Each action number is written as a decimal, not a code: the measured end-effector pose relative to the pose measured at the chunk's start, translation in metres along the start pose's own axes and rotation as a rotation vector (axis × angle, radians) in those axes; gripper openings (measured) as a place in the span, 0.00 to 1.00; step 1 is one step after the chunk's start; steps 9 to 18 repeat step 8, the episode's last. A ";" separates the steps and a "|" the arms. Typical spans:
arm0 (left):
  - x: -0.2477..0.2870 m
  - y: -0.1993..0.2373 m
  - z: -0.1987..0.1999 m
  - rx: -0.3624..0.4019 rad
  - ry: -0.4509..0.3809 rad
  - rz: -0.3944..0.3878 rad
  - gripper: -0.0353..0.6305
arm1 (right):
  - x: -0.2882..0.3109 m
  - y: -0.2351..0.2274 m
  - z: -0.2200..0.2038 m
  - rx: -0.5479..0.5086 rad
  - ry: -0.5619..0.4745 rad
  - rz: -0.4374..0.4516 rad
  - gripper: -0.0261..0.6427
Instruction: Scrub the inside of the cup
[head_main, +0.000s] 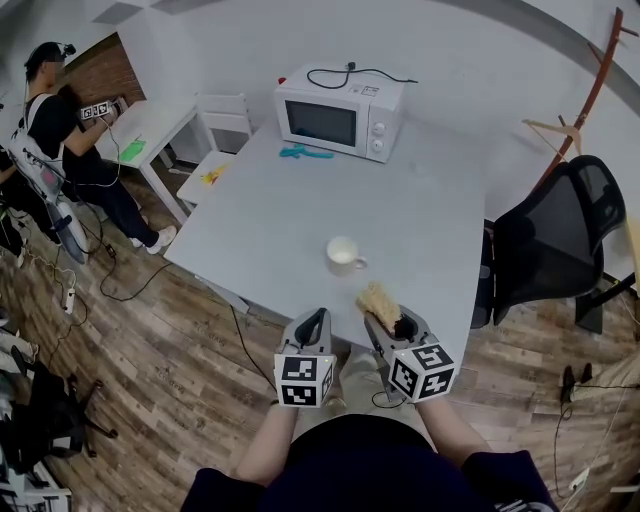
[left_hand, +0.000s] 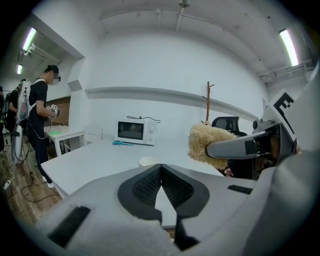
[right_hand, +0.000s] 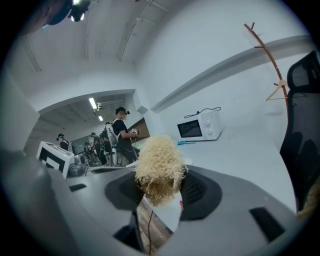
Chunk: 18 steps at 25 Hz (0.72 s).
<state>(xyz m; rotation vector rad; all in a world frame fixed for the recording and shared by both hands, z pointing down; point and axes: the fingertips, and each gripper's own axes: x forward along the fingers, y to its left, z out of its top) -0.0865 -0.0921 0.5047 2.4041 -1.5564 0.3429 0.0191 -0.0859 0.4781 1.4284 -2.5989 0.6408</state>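
Observation:
A white cup (head_main: 343, 254) stands upright on the grey table (head_main: 270, 215), a little in from its near edge; in the left gripper view the cup (left_hand: 147, 161) peeks just above the jaws. My left gripper (head_main: 314, 318) hovers at the table's near edge, shut with nothing between its pads. My right gripper (head_main: 378, 322) is shut on a straw-coloured loofah scrubber (head_main: 379, 302), which bulges above the jaws (right_hand: 159, 167). The scrubber (left_hand: 209, 144) also shows at the right of the left gripper view. Both grippers are short of the cup.
A white microwave (head_main: 340, 112) sits at the table's far side with a teal object (head_main: 305, 153) beside it. A black office chair (head_main: 555, 240) stands right of the table and a coat rack (head_main: 590, 95) behind it. A person (head_main: 70, 150) stands at another table, far left.

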 end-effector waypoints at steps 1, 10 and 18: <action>0.000 0.000 0.000 0.001 0.000 -0.001 0.08 | 0.000 0.001 0.001 -0.002 -0.002 -0.002 0.31; -0.005 0.002 0.000 -0.015 -0.012 0.006 0.08 | -0.007 0.004 0.006 -0.021 -0.012 -0.011 0.31; -0.005 0.002 0.000 -0.015 -0.012 0.006 0.08 | -0.007 0.004 0.006 -0.021 -0.012 -0.011 0.31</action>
